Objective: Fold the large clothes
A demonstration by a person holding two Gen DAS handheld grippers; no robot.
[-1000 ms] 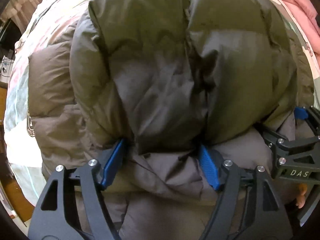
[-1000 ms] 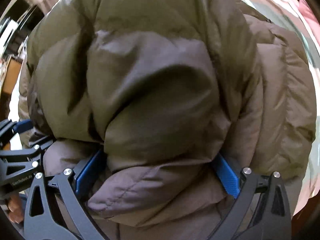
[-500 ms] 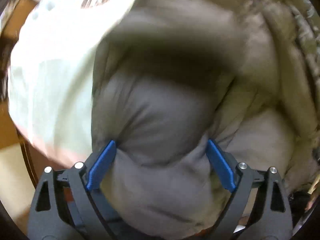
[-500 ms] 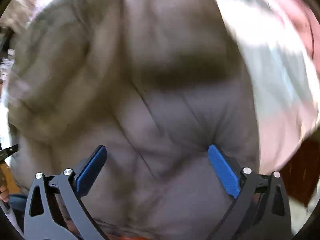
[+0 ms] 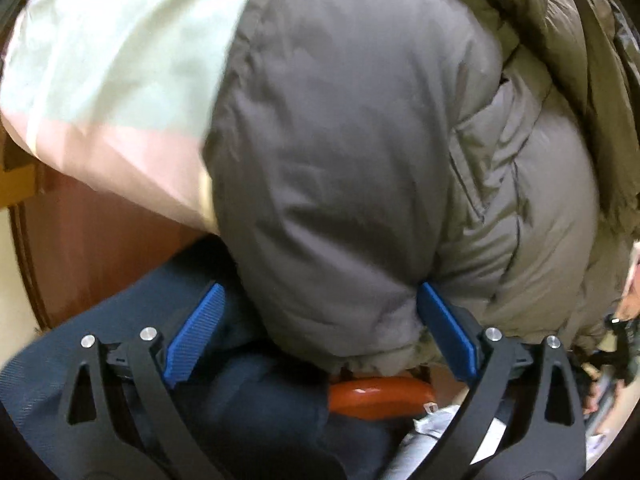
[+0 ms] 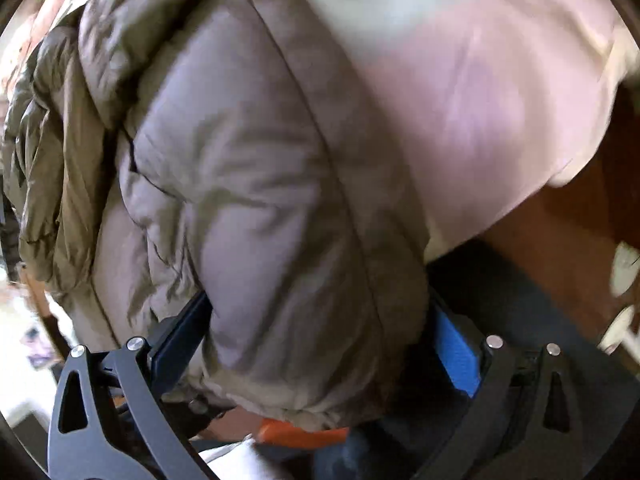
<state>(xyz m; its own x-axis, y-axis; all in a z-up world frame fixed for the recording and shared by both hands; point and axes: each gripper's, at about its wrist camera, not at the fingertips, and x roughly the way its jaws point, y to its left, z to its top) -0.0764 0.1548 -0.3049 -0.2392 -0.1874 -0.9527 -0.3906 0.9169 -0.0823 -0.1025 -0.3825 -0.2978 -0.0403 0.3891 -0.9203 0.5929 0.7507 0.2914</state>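
Left claw: jaws wide apart, a fold of the grey-brown puffer jacket bulging between the blue pads; left pad clear of the fabric, right pad at its edge. Right claw: also spread wide, jacket bulk filling the gap and touching both pads; can't tell if it's actually pinching. Jacket lies bunched on the pale green-pink bedding, hanging over the bed edge.

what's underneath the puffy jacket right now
The puffy jacket lies on a pale green and pink bedcover, which shows beside it. Below its hanging edge, dark blue fabric and something orange show. What lies under its bulk is covered.
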